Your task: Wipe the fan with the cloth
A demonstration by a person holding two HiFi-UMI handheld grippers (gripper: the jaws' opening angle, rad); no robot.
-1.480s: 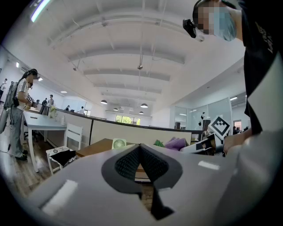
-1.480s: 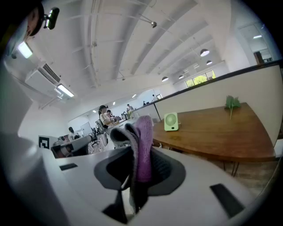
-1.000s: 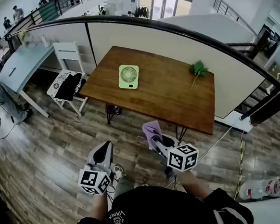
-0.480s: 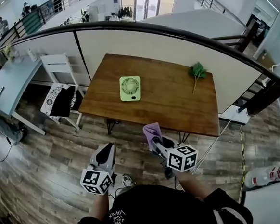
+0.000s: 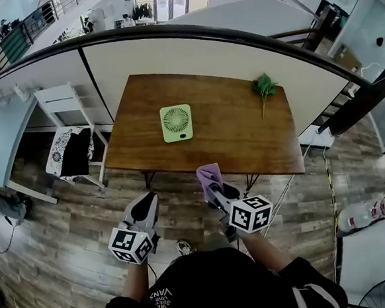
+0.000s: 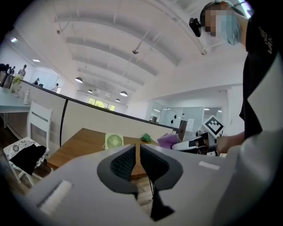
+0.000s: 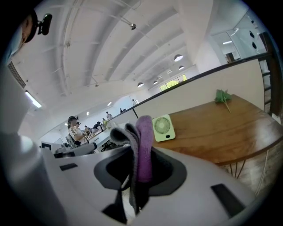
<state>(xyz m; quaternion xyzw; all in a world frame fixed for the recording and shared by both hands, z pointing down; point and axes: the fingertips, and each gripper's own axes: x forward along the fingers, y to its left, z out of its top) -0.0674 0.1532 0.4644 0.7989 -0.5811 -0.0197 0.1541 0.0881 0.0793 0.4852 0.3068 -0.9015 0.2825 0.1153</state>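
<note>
Right gripper — jaws clenched on a folded purple-and-grey cloth, whose top stands up out of the pads. Left gripper — jaws pressed together, nothing between them. In the head view the two are held side by side over the wood-plank floor, short of the near edge of a brown wooden table. The light-green fan rests on the tabletop left of centre, well apart from the cloth. A green leafy sprig lies near the far right corner. A white chair bearing a dark garment stands left of the table.
</note>
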